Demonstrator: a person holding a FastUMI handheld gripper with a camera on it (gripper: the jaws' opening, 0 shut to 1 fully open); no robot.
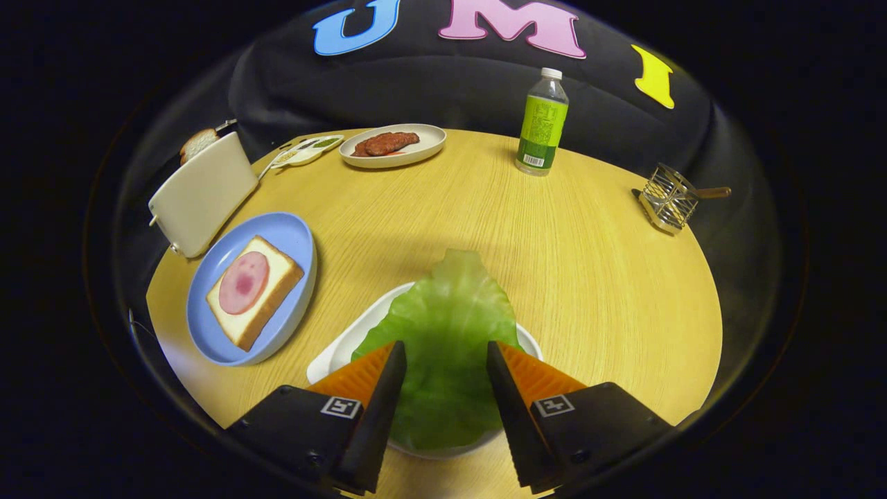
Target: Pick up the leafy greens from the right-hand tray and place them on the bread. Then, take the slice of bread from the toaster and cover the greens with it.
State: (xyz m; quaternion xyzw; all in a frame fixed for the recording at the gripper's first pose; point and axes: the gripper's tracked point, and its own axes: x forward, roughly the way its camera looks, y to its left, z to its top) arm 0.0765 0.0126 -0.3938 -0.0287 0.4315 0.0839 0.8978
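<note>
The lettuce leaf [443,346] lies on a white tray [332,353] at the near edge of the round wooden table [554,242], its far tip hanging past the tray's rim. The gripper [445,357] hangs over it with its fingers spread, one on each side of the leaf's middle, and a clear gap shows between each finger and the other; nothing is pinched yet. By the look of it the task has barely begun: the leaf is not lifted, so the grasp, the carry and both placements are all left.

To the left, just beside the tray, a blue plate [291,235] holds a slice of bread [274,294] topped with a round of ham [244,282]; that is where the leaf should go. Farther left stands a white toaster [204,194] with the second slice [199,143] poking out of its far end, still to be fetched.

The path from tray to plate looks open and short. At the far side sit a plate with meat [391,145] and a small sauce dish [308,150]; a green bottle [542,125] stands far right of centre, and a wire rack [669,199] sits at the right edge, all well apart from the work. The toaster's closeness to the blue plate may crowd the later reach.
</note>
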